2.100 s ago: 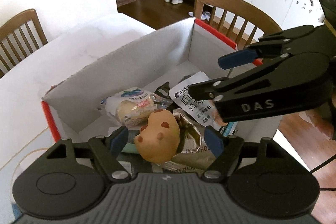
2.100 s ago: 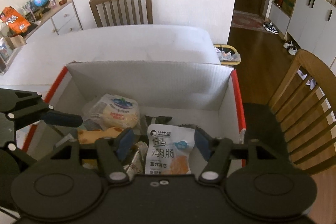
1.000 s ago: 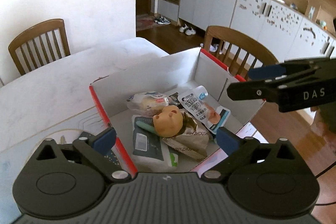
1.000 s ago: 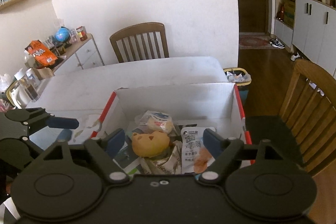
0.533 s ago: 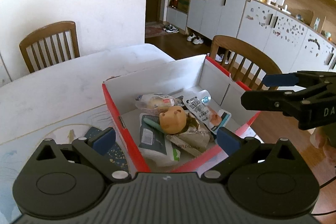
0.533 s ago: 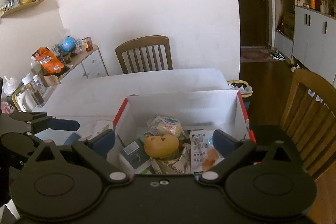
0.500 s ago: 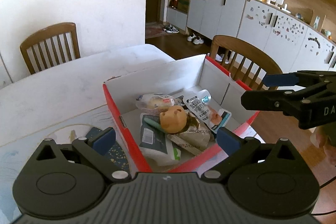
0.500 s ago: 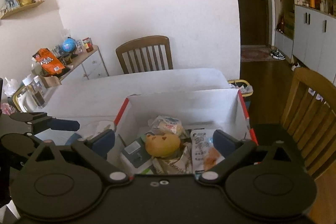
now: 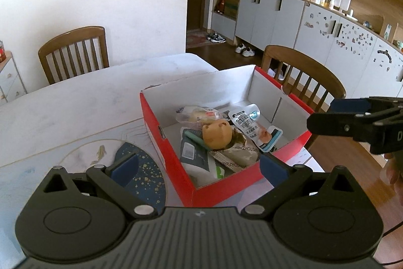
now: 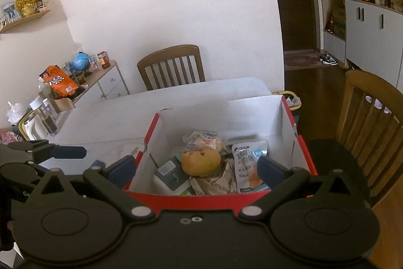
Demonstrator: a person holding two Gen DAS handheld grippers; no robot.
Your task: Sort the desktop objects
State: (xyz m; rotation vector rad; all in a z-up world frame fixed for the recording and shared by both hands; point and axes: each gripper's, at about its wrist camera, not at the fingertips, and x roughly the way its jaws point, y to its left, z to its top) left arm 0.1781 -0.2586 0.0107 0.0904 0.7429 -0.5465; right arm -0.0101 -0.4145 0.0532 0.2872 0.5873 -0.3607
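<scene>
A red cardboard box with a white inside stands on the table; it also shows in the right wrist view. In it lie a tan bear-face toy, a wrapped bun, a white snack pouch, a crumpled brown bag and a white-and-dark packet. My left gripper is open and empty, above the box's near corner. My right gripper is open and empty, above the box's near wall.
A white table carries a dark blue gold-speckled mat. Wooden chairs stand at the far side and right side. A side cabinet holds snacks and jars. A small bin sits on the floor.
Both grippers have pulled back and up from the box with jaws opened wide. The toy and the snack pouch stay in the box.
</scene>
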